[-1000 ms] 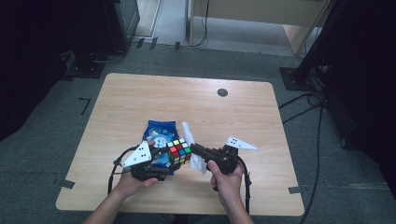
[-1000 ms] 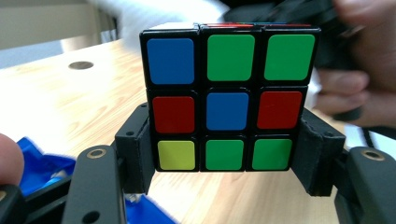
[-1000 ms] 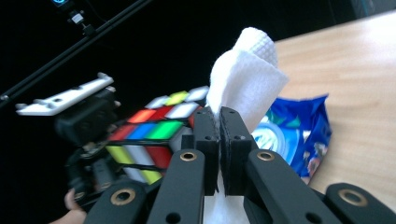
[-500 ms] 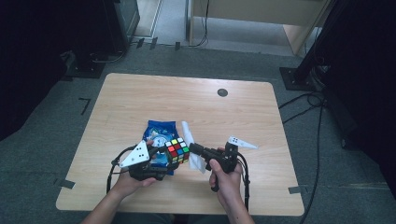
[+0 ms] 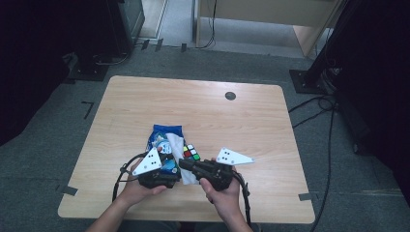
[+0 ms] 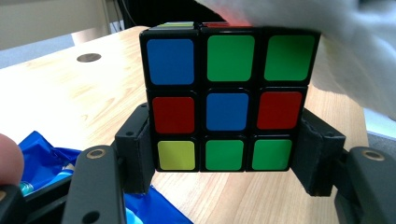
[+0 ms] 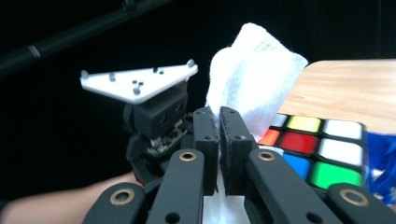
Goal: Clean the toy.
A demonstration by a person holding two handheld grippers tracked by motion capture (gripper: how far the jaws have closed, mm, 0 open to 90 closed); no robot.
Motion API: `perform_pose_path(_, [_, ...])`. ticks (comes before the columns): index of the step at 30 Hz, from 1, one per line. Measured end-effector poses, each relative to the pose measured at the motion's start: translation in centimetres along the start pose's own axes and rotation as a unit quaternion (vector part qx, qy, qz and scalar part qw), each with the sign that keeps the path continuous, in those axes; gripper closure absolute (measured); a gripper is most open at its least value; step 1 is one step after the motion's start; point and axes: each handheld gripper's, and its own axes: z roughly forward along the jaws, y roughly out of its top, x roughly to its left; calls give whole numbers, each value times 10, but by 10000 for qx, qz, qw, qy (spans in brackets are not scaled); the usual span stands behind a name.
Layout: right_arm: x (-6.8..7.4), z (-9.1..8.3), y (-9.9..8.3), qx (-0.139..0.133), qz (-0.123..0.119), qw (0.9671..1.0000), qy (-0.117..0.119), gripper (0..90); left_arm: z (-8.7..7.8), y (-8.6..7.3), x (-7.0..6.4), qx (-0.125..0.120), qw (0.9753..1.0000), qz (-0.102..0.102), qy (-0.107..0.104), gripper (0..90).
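Our left gripper (image 6: 224, 182) clamping the puzzle cube (image 6: 226, 100) by its sides, our right gripper (image 7: 219, 140) pinching the white cloth (image 7: 252, 79) against the cube's top

No readable text, label, brand, number or sign is showing anywhere. The blue packet (image 5: 164, 140) on the table (image 5: 251, 121) is carrying some print, but it is showing too small and blurred to make out. The puzzle cube (image 6: 229, 98) is showing plain coloured squares with no letters or logo on them.
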Motion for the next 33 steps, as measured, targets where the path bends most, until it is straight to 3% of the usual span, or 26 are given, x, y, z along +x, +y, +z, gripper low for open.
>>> perform_pose_path(1, [3,1,1,9,-198,9997,-106,874,-1,1,0,-22,10000,-7,-7,343])
perform_pose_path(3, [4,-2,3,-104,-290,9992,-247,871,-2,1,0,-70,9999,17,-74,343])
perform_pose_path(5, [-3,-9,6,-237,-208,9980,-552,869,-3,2,-2,-80,9999,82,-115,344])
perform_pose_path(7, [-12,-15,8,-261,37,9963,-818,869,-1,2,-5,-47,9997,197,-107,344])
perform_pose_path(9, [-14,-15,8,-187,174,9956,-906,868,2,1,-9,3,9995,277,-118,344])
perform_pose_path(13, [1,-2,6,99,-170,9972,-726,861,6,-1,-14,90,9989,438,-164,343])
perform_pose_path(15, [4,1,7,214,-323,9954,-872,860,5,-1,-14,105,9988,454,-152,343])
perform_pose_path(17, [-4,-3,9,186,-193,9929,-1157,860,4,-1,-12,91,9989,449,-133,343])
perform_pose_path(18, [-11,-7,9,105,-136,9896,-1427,859,3,-1,-11,95,9990,432,-95,343])
perform_pose_path(19, [-17,-12,8,37,-104,9837,-1797,856,2,-2,-8,71,9991,404,-69,343])
perform_pose_path(20, [-23,-17,7,27,-140,9754,-2200,847,0,-2,-5,26,9993,366,-41,343])
perform_pose_path(21, [-30,-20,5,-6,-44,9696,-2445,831,-2,-2,-2,-14,9995,313,-18,343])
perform_pose_path(22, [-37,-22,3,-75,109,9682,-2498,795,-4,-2,0,-66,9996,258,45,343])
perform_pose_path(25, [-45,-13,-2,-84,-33,9737,-2279,604,-10,-2,7,-265,9995,98,139,343])
perform_pose_path(26, [-45,-10,-2,-144,-30,9763,-2157,573,-12,-2,9,-332,9993,48,166,343])
perform_pose_path(28, [-41,-7,0,-214,-151,9776,-2090,512,-15,-3,12,-398,9988,-39,276,343])
perform_pose_path(30, [-38,-8,4,-356,-165,9817,-1862,487,-16,-3,14,-388,9985,-87,366,343])
perform_pose_path(33, [-30,-12,8,-510,-29,9828,-1776,412,-12,-4,11,-283,9981,-22,552,343])
